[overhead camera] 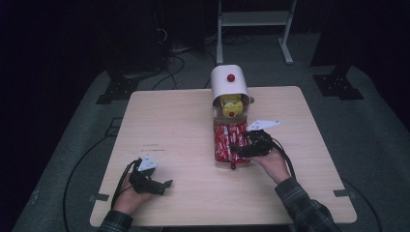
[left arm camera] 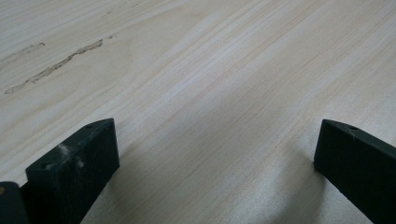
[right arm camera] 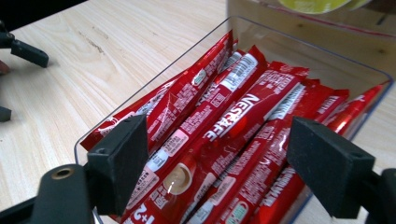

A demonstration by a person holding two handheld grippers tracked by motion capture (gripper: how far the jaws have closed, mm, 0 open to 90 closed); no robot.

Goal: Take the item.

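A clear plastic tray (overhead camera: pixel 221 163) (right arm camera: pixel 299 44) in the middle of the table holds several red Nescafé sachets (overhead camera: pixel 225 137) (right arm camera: pixel 233 116) lying lengthwise. My right gripper (overhead camera: pixel 236 151) (right arm camera: pixel 222 144) hovers over the tray's near end. Its jaws stand open on either side of the sachets, and the pads press on none of them. My left gripper (overhead camera: pixel 163 187) (left arm camera: pixel 215 149) rests on the bare wood at the front left. It is open, with nothing between its fingers.
A white cylindrical dispenser (overhead camera: pixel 228 84) with a red knob stands just behind the tray, with a yellow object (overhead camera: pixel 231 102) in its mouth. The wooden table (overhead camera: pixel 169 125) has a scuffed streak (left arm camera: pixel 60 65) near the left gripper. A white stand's legs (overhead camera: pixel 254 19) rise beyond the table.
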